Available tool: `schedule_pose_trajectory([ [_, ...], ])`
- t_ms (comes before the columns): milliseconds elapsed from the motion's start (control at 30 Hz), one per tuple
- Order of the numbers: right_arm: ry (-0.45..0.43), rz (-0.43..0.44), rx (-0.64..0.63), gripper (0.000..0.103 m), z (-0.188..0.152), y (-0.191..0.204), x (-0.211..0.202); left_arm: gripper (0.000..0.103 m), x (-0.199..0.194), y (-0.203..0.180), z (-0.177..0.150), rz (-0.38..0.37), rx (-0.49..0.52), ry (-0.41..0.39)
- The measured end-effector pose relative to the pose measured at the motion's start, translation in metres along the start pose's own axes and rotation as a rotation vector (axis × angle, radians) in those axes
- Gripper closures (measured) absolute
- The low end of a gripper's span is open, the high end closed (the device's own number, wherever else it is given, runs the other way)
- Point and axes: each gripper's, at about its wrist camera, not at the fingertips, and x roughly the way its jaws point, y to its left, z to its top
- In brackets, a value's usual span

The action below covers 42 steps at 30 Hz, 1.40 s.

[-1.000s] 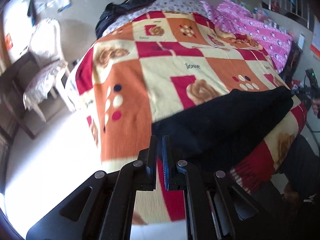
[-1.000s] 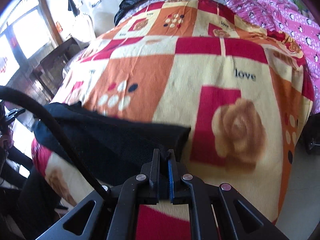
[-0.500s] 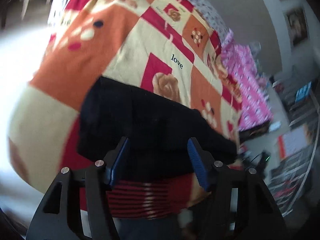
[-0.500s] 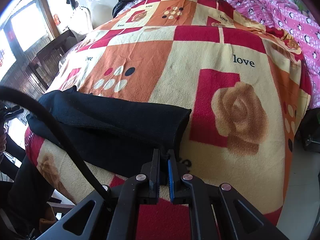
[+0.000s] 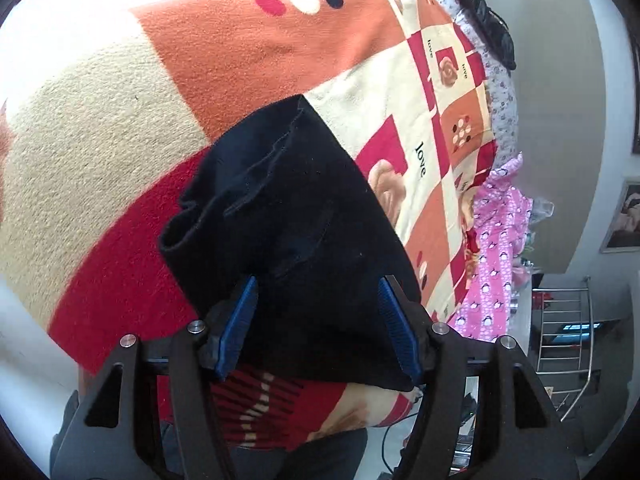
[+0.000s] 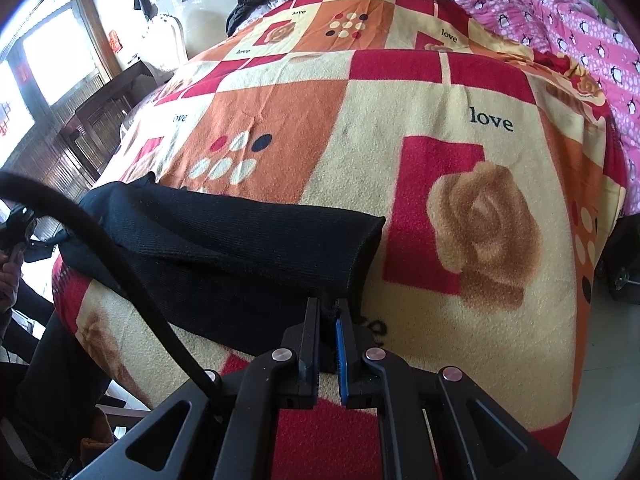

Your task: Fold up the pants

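Both grippers sit at the bed's near edge over the blanket [image 6: 460, 80]. My left gripper [image 5: 316, 320] gapes wide above the black pants [image 5: 296, 216]; my right gripper [image 6: 328, 320] pinches their corner.

Bed: patchwork rose blanket [image 6: 460, 128]; pink penguin quilt [image 6: 580, 40] beside it
Window [image 6: 52, 64]: bright daylight
Wall: framed picture [image 5: 624, 216]
Rack: metal [image 5: 568, 332]
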Motion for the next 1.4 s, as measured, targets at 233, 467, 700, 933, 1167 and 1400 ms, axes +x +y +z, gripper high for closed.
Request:
schedule_pose_trajectory([
  [233, 0.001, 0.000, 0.011, 0.097, 0.001, -0.001, 0.004, 0.041, -0.001, 0.010, 0.010, 0.047, -0.020, -0.057],
  [467, -0.004, 0.008, 0.016, 0.097, 0.001, -0.003, 0.003, 0.048, 0.007, 0.014, 0.017, -0.050, 0.032, -0.133],
  [700, 0.001, 0.013, 0.020, 0.097, 0.001, -0.003, 0.002, 0.094, -0.006, 0.001, 0.003, -0.002, 0.149, -0.138],
  [933, -0.014, 0.052, 0.033, 0.097, 0.000, -0.008, -0.006, 0.094, -0.050, -0.022, -0.015, -0.070, 0.238, -0.182],
  [1167, 0.033, 0.058, -0.023, 0.097, -0.008, -0.005, -0.008, 0.094, -0.037, 0.007, -0.010, 0.015, 0.215, -0.147],
  [1400, 0.105, -0.006, -0.100, 0.097, -0.019, 0.004, 0.001, 0.092, -0.018, 0.039, -0.005, 0.067, 0.166, -0.111],
])
